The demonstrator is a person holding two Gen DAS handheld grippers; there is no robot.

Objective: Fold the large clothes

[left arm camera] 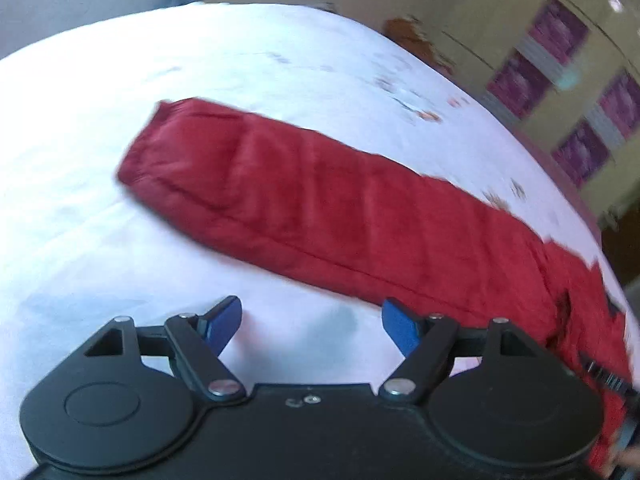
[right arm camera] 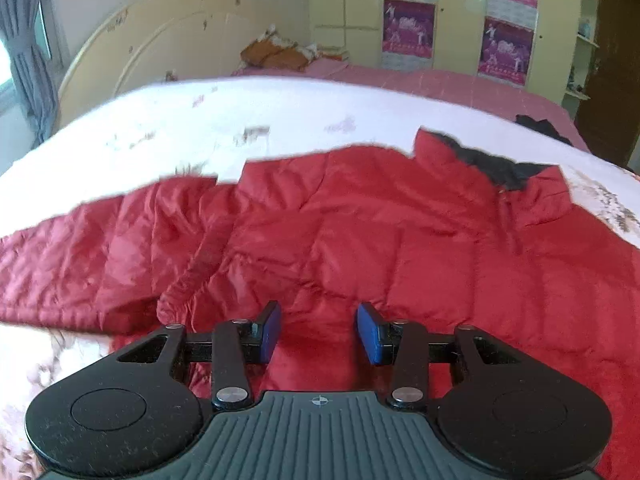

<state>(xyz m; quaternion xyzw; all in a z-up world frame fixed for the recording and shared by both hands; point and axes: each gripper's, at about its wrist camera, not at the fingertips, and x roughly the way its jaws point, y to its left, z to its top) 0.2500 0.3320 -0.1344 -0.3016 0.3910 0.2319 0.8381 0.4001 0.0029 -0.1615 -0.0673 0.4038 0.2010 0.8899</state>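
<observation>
Spread flat, the red puffer jacket (right arm camera: 360,232) lay on the white bedspread (right arm camera: 280,116), one sleeve (left arm camera: 312,204) stretched out straight to the left. I held my right gripper (right arm camera: 319,332) over the jacket's body, jaws wide and empty. My left gripper (left arm camera: 312,326) hovered near the sleeve above bare bedspread, also wide.

Jacket (right arm camera: 340,232) on bedspread (right arm camera: 160,120) (sleeve (left arm camera: 304,196) outstretched)
</observation>
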